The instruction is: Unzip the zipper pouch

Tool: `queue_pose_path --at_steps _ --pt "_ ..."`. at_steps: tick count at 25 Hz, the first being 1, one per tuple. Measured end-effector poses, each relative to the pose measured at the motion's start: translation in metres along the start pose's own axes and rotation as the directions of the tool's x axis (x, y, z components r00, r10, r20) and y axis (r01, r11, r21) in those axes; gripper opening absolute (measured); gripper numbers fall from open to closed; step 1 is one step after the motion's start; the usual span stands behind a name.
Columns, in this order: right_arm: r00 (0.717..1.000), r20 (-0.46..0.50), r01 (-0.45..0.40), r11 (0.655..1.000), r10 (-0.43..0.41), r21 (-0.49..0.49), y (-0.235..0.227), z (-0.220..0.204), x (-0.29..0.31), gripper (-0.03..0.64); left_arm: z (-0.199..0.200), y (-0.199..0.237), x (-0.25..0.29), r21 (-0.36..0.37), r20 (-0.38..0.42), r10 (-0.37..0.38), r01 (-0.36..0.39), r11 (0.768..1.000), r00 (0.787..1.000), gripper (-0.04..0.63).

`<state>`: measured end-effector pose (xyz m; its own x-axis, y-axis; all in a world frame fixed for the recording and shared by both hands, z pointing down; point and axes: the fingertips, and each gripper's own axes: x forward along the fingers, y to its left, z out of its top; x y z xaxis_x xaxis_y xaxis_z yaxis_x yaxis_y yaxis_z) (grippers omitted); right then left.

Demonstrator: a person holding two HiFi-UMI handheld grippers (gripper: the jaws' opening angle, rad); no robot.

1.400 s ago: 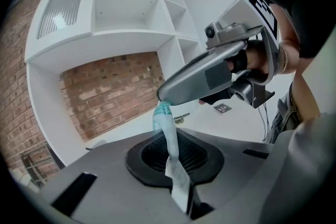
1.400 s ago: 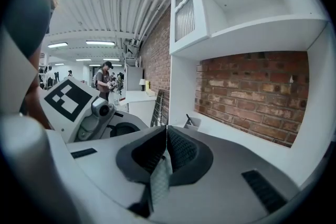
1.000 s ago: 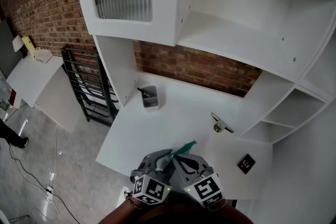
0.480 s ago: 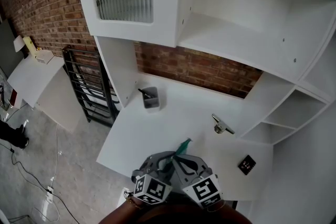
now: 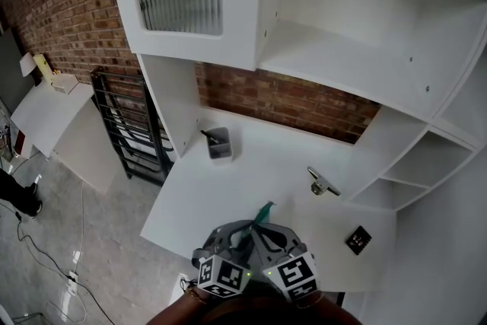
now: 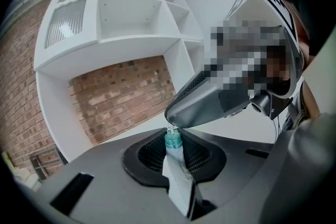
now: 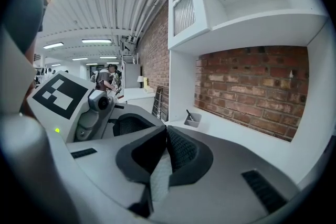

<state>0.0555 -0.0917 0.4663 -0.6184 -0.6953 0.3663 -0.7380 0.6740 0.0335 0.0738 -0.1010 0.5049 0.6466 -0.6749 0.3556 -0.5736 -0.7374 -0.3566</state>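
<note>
While on pouch, both jaws (left just-closed)

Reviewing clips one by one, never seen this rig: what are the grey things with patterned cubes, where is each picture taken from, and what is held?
A person holds a two-jaw hand-held gripper in each hand. One picture is from a head camera looking down; two are from cameras riding on the grippers. The left hand-held gripper has just been closing and pinches the zipper pouch by its teal end; the right hand-held gripper is shut on its fabric. On the white desk are a grey pen holder, a metal piece and a small dark square.
</note>
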Motion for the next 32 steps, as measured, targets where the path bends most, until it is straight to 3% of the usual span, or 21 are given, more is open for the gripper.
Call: queue_pose_path --at_steps 32 --pt "0.982 -0.037 0.186 0.983 -0.186 -0.010 -0.059 -0.018 -0.011 0.005 0.014 0.001 -0.018 -0.020 0.086 0.002 0.000 1.000 0.996 0.028"
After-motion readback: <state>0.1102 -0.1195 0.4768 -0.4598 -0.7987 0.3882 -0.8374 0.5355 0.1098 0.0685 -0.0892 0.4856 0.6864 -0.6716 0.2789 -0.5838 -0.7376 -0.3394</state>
